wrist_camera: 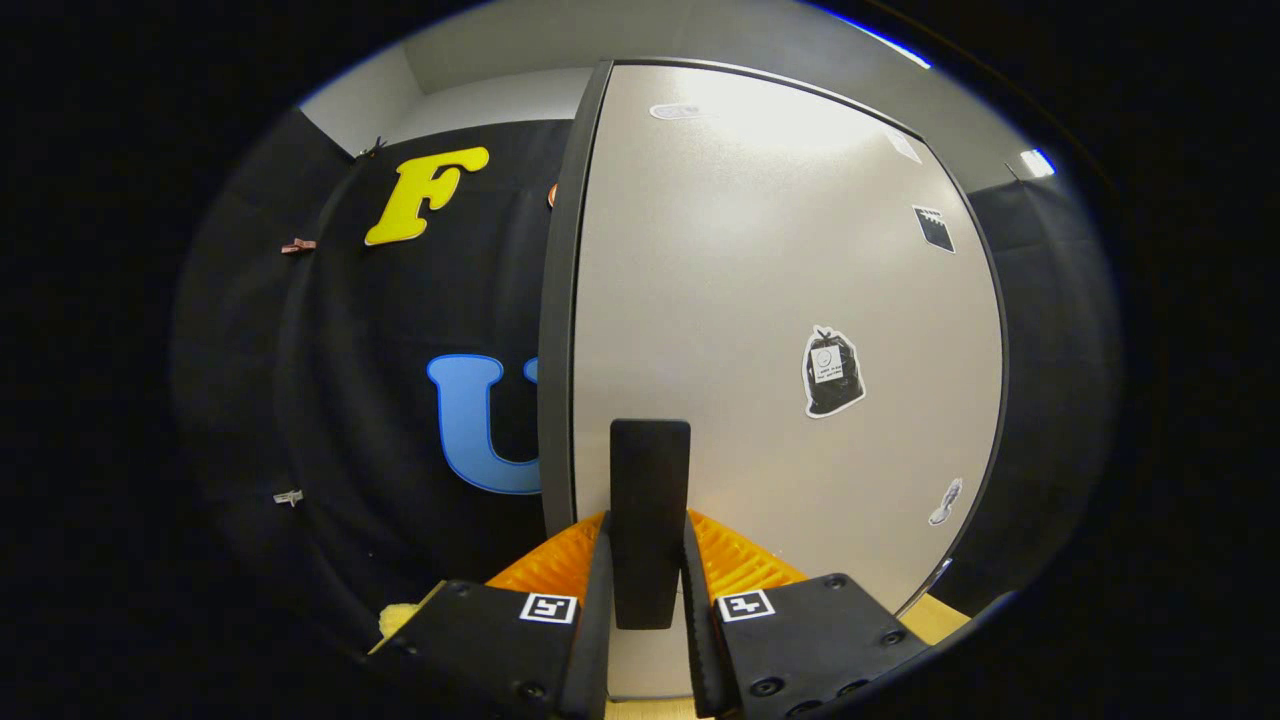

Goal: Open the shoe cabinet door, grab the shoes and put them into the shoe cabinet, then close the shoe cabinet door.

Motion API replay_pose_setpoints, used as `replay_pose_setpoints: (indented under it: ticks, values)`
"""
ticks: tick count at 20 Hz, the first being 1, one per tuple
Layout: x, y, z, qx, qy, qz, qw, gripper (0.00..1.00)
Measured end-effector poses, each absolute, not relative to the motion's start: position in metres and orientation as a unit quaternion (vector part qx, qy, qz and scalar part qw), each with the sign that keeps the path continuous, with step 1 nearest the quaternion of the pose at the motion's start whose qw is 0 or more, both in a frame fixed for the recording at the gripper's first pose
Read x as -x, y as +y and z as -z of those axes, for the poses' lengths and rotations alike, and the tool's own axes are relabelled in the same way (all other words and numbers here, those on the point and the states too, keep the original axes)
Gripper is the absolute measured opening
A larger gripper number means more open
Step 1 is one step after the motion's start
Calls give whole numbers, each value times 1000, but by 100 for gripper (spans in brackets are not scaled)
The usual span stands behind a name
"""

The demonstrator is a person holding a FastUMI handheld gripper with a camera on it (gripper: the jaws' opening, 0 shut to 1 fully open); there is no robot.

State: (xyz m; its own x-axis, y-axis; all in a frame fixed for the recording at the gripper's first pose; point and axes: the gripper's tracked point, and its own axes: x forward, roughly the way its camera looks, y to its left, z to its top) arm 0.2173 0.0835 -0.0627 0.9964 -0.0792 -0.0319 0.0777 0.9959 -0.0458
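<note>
- While clenched, the gripper (648,600) is seen grasping the dark upright slab handle (650,520) between its jaws.
- Just beyond them, the pale grey sticker-dotted cabinet door (760,300) is faced.

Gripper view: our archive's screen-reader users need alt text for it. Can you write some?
The hand-held gripper is shut on a dark upright handle on a pale cabinet door. The door carries several stickers, and black cloth hangs behind it.
</note>
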Motion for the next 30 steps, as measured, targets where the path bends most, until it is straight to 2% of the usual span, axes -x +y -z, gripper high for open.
replay_pose_setpoints:
  ticks: [2,7,15,30]
  values:
    - [-217,84,63,14,23,38,999,29]
    - [-205,84,61,6,28,27,999,28]
    - [-141,72,58,-13,31,4,999,28]
    - [-30,-7,47,-28,33,-66,997,28]
